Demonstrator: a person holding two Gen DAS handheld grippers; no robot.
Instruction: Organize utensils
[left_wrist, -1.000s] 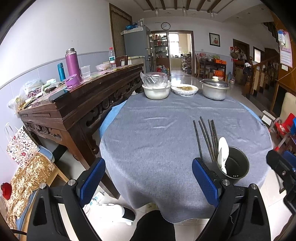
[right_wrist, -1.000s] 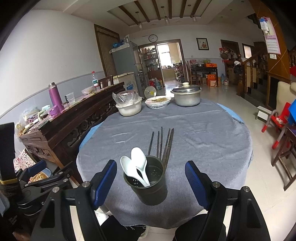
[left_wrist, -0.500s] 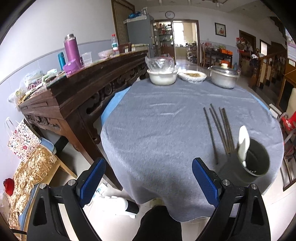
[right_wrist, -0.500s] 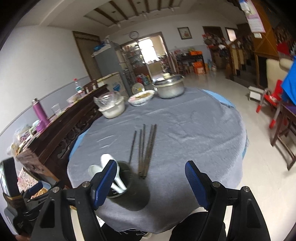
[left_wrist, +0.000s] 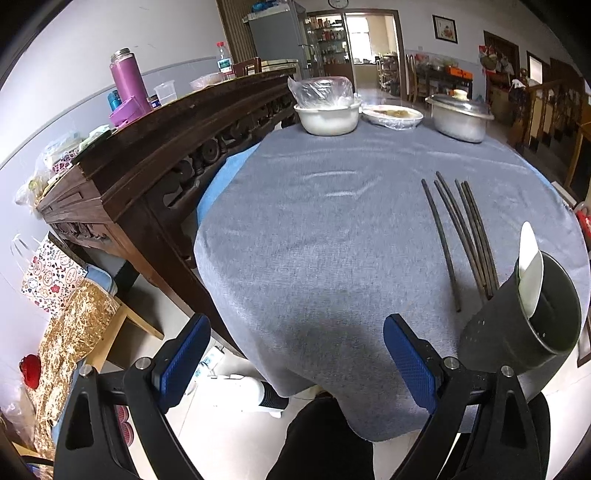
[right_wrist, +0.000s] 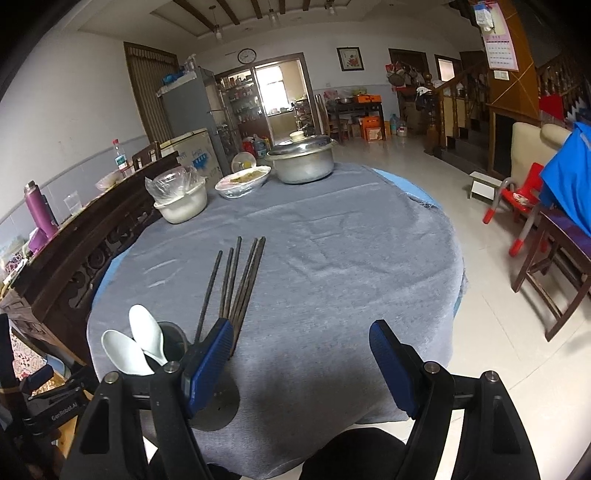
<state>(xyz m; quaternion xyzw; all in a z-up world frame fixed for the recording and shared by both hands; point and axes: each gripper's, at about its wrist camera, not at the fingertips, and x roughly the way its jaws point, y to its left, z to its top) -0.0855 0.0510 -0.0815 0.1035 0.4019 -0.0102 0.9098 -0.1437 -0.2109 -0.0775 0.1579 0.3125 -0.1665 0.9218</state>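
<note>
Holder half behind right tool

Grey tablecloth, dark chopsticks, white spoons, dark green holder

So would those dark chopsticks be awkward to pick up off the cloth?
Probably a bit. The chopsticks look thin, stiff and light, lying flat on the tablecloth, so little stands proud to pinch. They lie loosely fanned, so a nudge would likely scatter or roll them. The cloth may bunch under the fingers.

round table, grey cloth | near edge: chopsticks, utensil holder | far edge: bowl, plate, pot
</note>
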